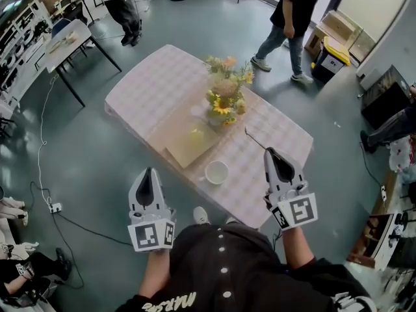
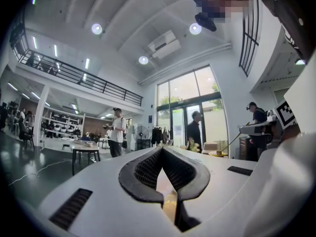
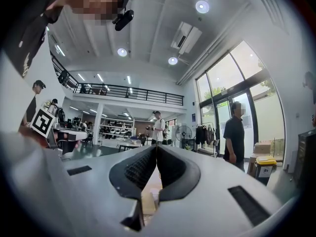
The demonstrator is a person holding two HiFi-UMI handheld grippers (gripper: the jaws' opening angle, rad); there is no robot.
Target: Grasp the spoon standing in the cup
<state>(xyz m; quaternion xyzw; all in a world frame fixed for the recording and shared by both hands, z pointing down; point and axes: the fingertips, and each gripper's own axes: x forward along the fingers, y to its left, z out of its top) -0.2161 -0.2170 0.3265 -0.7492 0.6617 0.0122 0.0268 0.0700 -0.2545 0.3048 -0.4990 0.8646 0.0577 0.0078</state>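
White round cup (image 1: 216, 172), one only, stands on the one table with a pink checked cloth (image 1: 156, 77), between your two grippers. It is nearer to you than the one tan flat board (image 1: 192, 145) and the one vase of yellow flowers (image 1: 226, 93). Its inside looks empty. The one thin dark spoon (image 1: 255, 138) sticks out from the tip of your right gripper (image 1: 268, 151), which has its jaws pressed together on the handle. The spoon slants toward the flowers, apart from the cup. Your left gripper (image 1: 149, 171) is pressed together on nothing, beside the table's near edge. Only the head view shows the cup. The left gripper view shows the spoon as a slanted line at its right side.
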